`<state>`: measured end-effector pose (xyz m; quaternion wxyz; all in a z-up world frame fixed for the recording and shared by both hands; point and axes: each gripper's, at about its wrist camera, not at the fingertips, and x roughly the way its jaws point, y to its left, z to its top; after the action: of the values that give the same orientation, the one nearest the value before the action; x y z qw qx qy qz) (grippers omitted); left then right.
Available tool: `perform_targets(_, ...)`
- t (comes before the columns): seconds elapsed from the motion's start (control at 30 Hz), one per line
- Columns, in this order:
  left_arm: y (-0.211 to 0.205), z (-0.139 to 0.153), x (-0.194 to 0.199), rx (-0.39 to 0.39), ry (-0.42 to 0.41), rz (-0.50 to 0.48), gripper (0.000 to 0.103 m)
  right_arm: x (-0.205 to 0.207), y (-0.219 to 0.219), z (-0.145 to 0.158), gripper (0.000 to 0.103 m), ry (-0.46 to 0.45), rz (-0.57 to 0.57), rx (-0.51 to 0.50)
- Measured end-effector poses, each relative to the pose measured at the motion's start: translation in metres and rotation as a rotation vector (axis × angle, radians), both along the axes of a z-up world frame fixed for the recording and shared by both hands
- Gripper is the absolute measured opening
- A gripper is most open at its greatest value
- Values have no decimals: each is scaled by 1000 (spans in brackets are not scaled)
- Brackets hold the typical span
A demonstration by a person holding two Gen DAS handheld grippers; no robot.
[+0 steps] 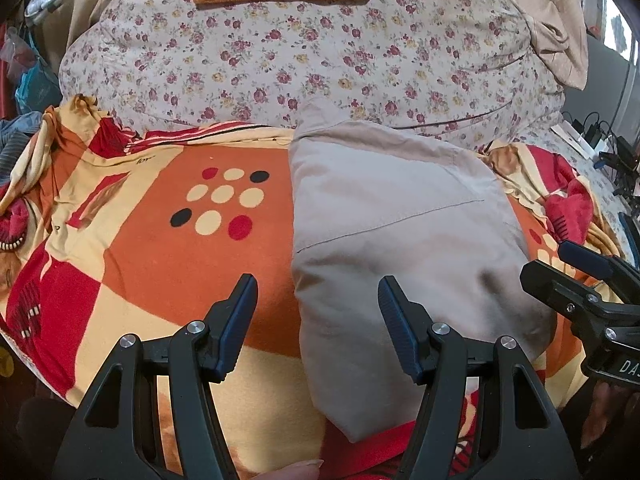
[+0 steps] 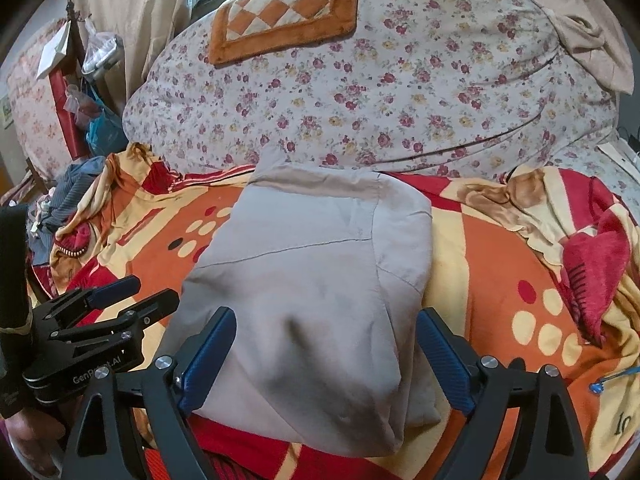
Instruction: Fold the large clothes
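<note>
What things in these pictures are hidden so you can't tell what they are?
- Grey folded garment: its underside and inner layers are hidden by its own top layer in both views, so what kind of clothing it is stays unclear.
- Clutter at the right edge of the left wrist view: too small and warped to name.
- Heap of clothes, right wrist view: partly behind the orange blanket.

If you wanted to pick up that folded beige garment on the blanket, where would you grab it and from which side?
Probably the near rounded end of the beige garment, coming from the camera side with one pad above and one below the fold. That end bulges up off the patterned blanket, so the layers look thick enough to pinch together. The right gripper already straddles it with open jaws, gripping nothing.
</note>
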<state>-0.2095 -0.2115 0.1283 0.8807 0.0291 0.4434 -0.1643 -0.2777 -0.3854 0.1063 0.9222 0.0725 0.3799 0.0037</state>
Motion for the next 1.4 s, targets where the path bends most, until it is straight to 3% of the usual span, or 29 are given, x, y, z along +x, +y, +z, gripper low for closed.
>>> perform_targets(1.4, -9, -12, 4, 24, 21, -5, 63, 12, 2, -17, 90, 45, 7, 13)
